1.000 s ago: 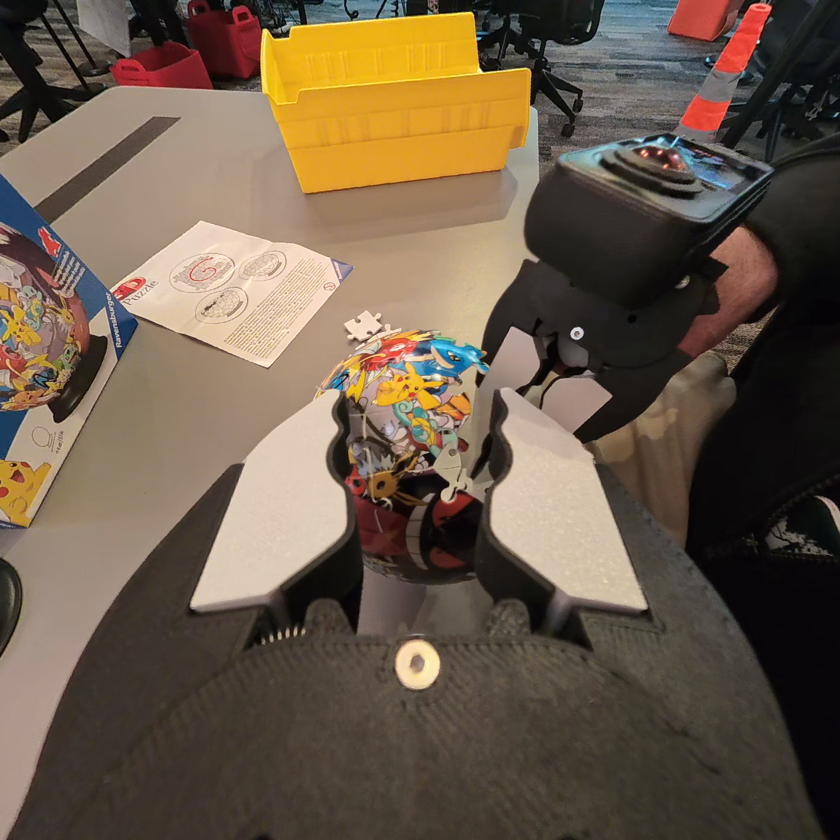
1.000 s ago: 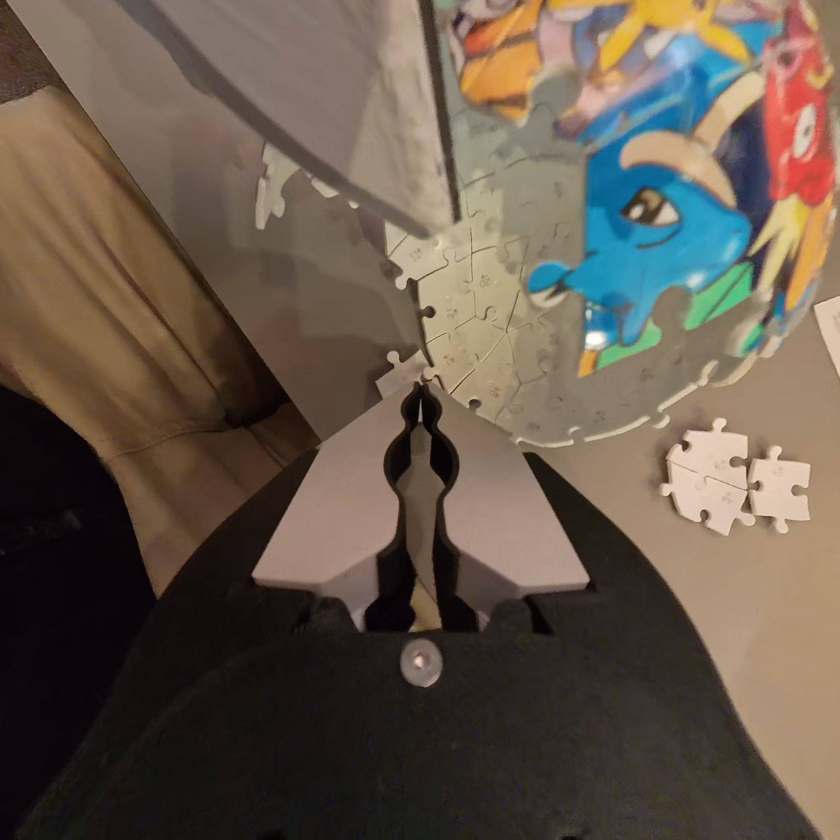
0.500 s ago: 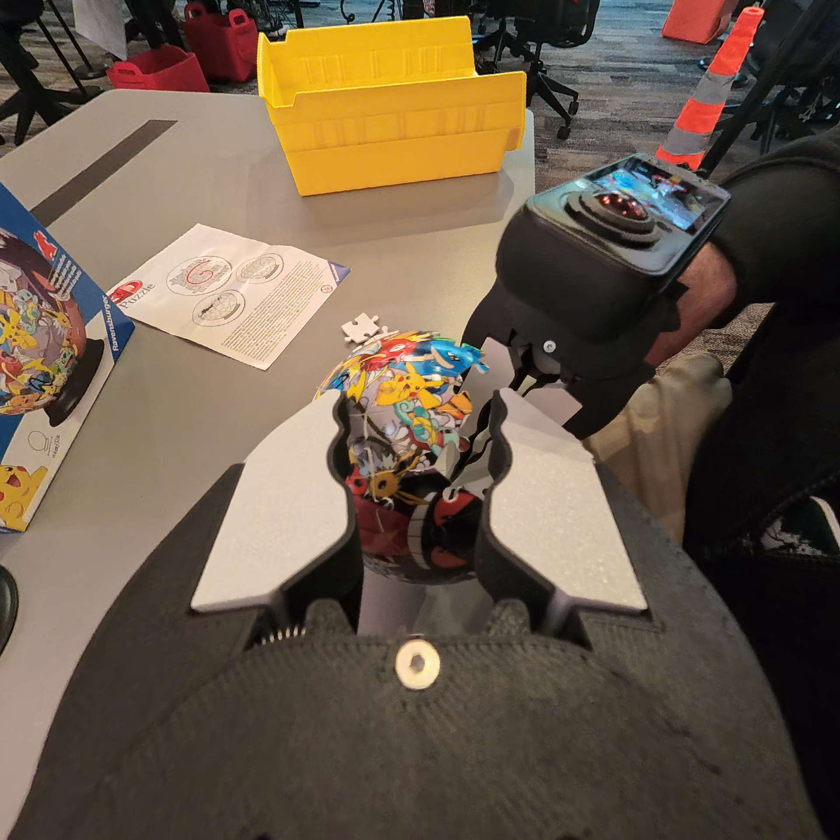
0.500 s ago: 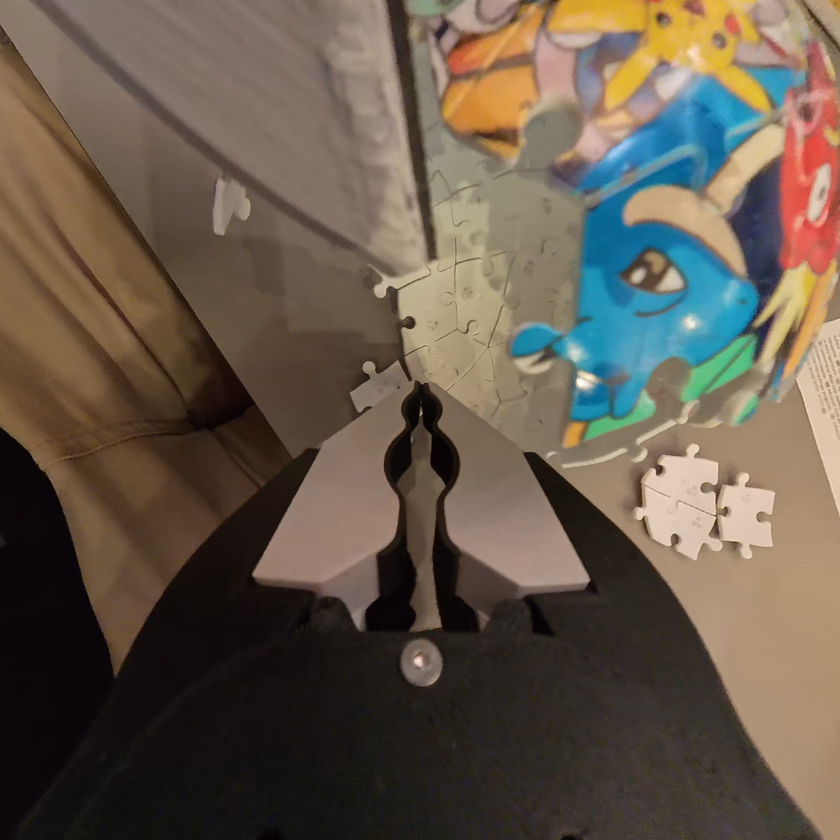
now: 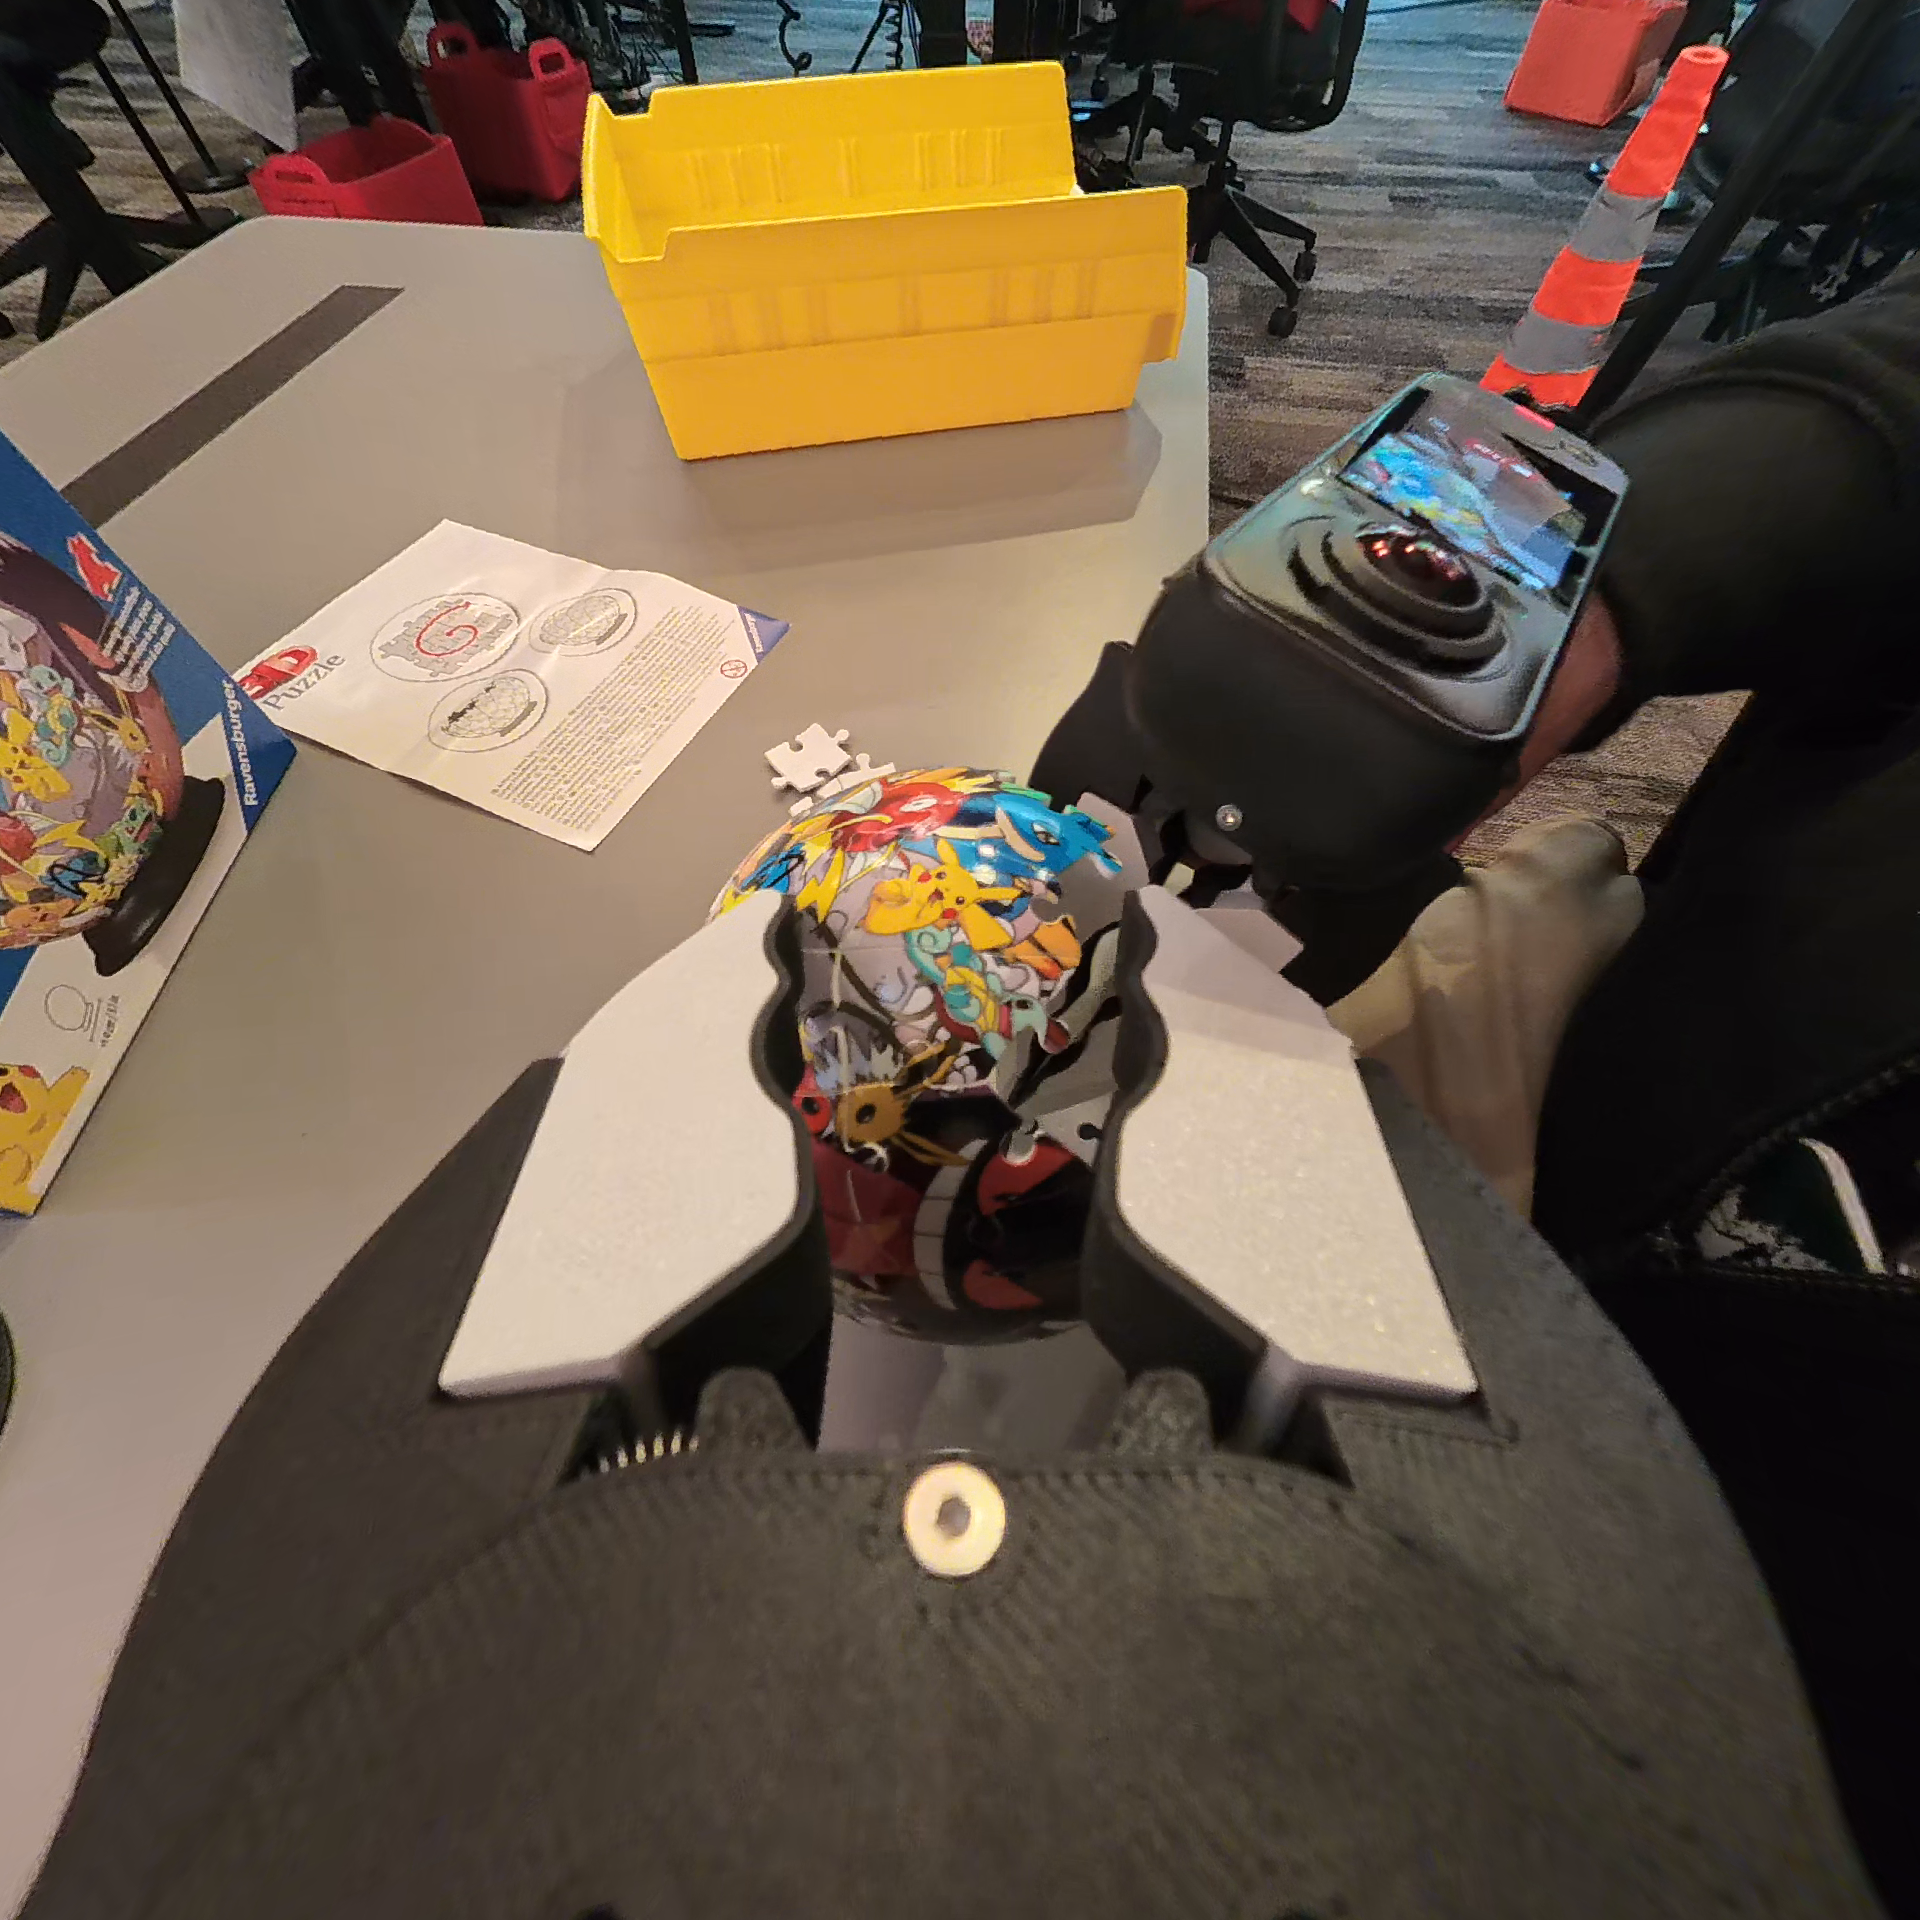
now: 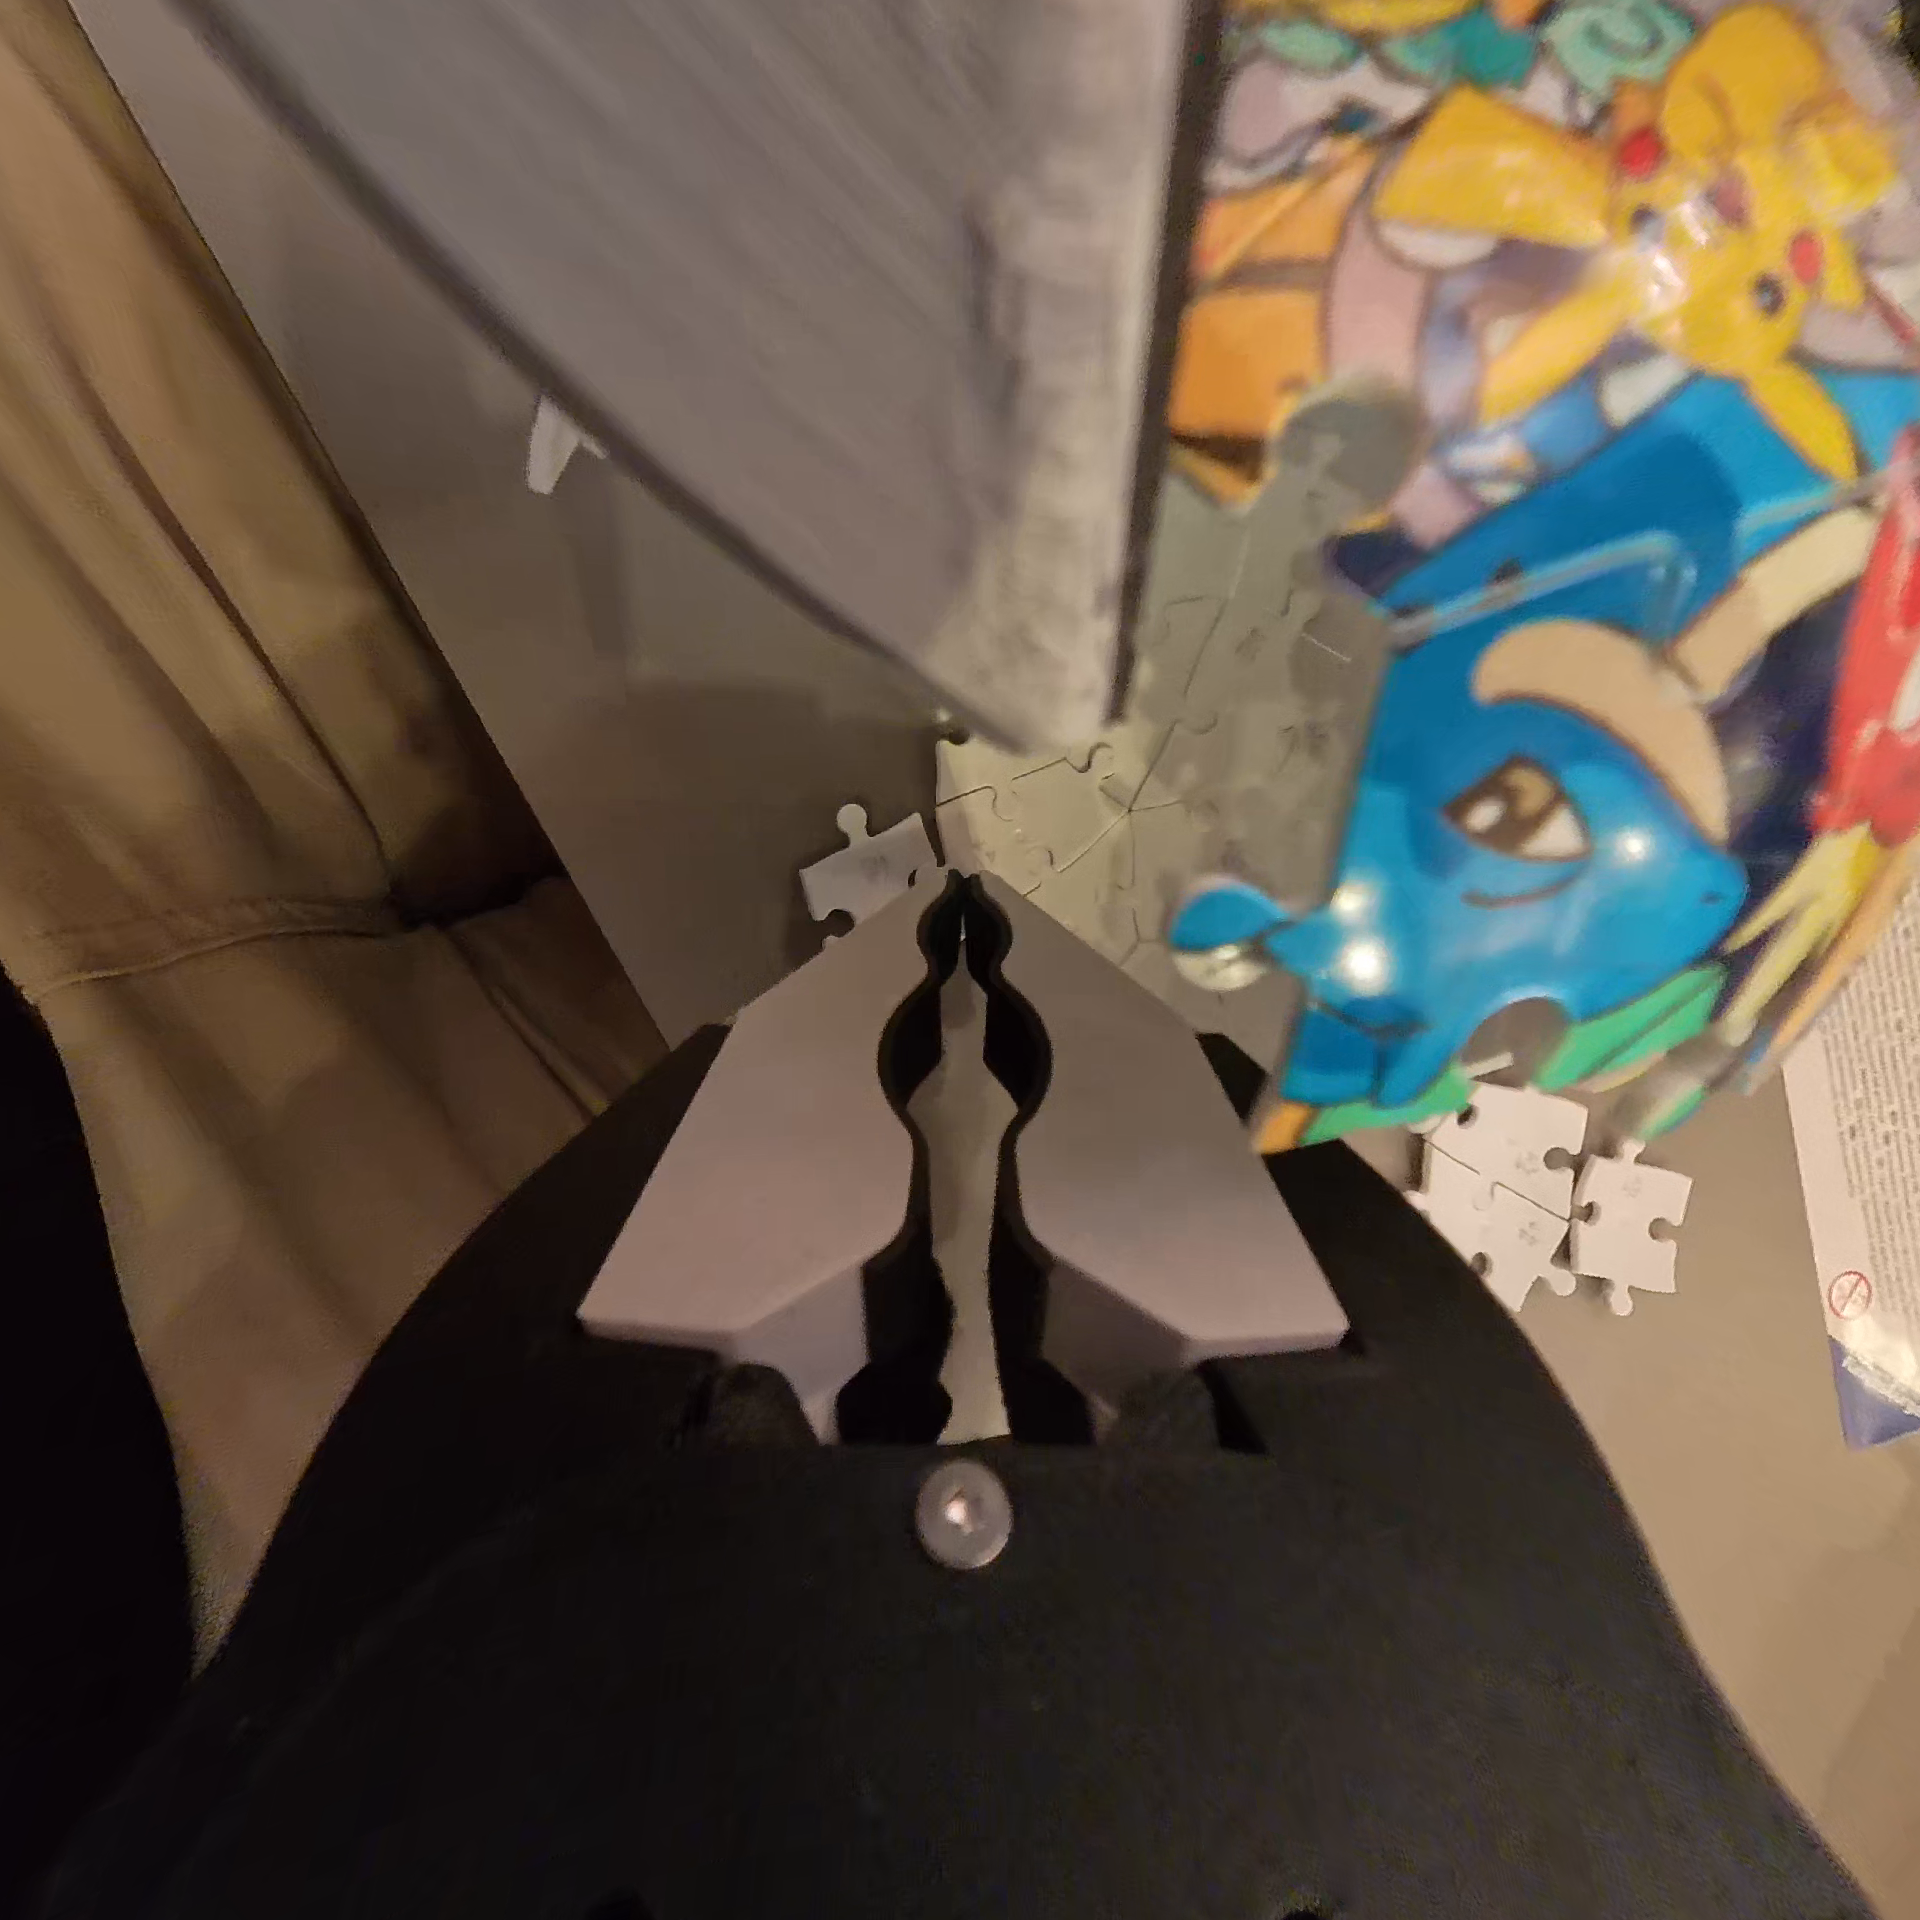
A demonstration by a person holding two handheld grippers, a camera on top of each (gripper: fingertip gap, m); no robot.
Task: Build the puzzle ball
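**Half-built ball clamped, one piece at its open edge**

While the ball (image 5: 935, 1049) sits low over the grey table (image 5: 395, 935), the left gripper (image 5: 951, 997) has its two fingers pressed against the ball's sides, clamped on it. Its printed shell is unfinished: on the side facing the right gripper (image 6: 961, 883) a gap shows the pale inner faces of joined pieces. At the edge of that gap, the right gripper's tips are pinched together on a single white piece (image 6: 868, 862), which touches or nearly touches the ball's rim; whether its tabs have seated cannot be told. In the left wrist view the right gripper (image 5: 1174, 862) comes in from the ball's right, held by a person in a dark sleeve (image 5: 1766, 540).

Just behind the ball, on the table, lies a small cluster of loose pieces (image 5: 816, 753), white side up, seen also in the right wrist view (image 6: 1538, 1205) just beside the ball's lower edge. Farther behind the ball and to its left lies an unfolded leaflet (image 5: 520, 675). Well left of the ball stands the puzzle box (image 5: 94, 831). Far behind the ball, near the table's back edge, sits a yellow bin (image 5: 883, 270). Beyond the table, right of the ball, an orange cone (image 5: 1610, 229) stands on the carpet.
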